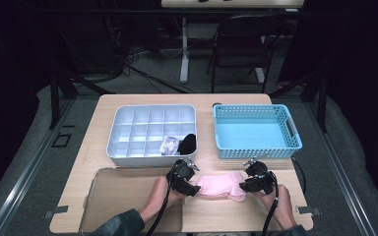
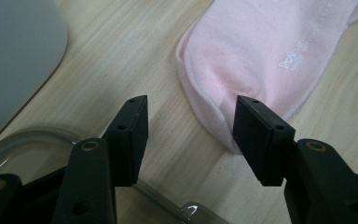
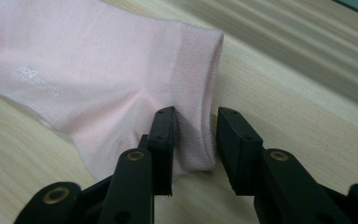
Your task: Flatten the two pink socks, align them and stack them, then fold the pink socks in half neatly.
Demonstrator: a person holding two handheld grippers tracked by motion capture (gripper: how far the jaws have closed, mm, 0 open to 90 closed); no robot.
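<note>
Left tongs and right tongs low, flanking pink sock

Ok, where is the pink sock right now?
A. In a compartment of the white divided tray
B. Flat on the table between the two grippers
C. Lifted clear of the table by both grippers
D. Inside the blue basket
B: the pink sock lies flat on the wooden table, with the left gripper at one end and the right gripper at the other.
</note>
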